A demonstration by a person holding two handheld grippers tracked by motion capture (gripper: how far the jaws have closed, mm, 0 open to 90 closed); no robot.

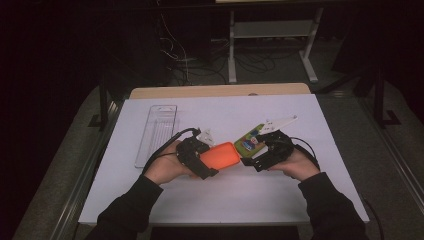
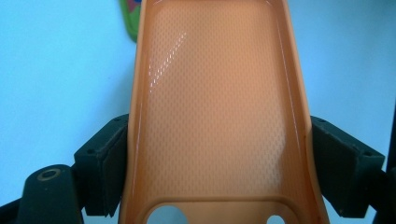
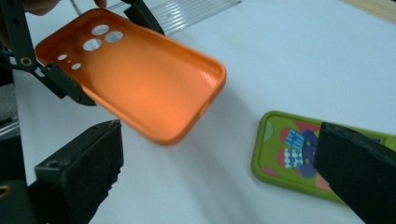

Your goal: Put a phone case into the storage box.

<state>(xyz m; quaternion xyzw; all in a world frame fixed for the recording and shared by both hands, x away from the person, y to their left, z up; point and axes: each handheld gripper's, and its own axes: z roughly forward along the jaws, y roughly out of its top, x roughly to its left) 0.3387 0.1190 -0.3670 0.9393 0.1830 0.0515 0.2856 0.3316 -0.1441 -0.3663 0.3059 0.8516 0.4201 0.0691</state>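
Left tool holds case, right tool open beside it.
Left tool (image 1: 207, 162) clamps the orange soft-plastic phone case (image 1: 219, 155) across its width, long axis toward the right tool (image 1: 250, 161), whose jaws stand wide, empty; green patterned phone case (image 3: 299, 151) lies flat on white tabletop (image 1: 280, 195), just past the orange case.

Held case (image 1: 220, 155) between clear tray (image 1: 156, 134) at left, patterned case (image 1: 251, 140) at right.
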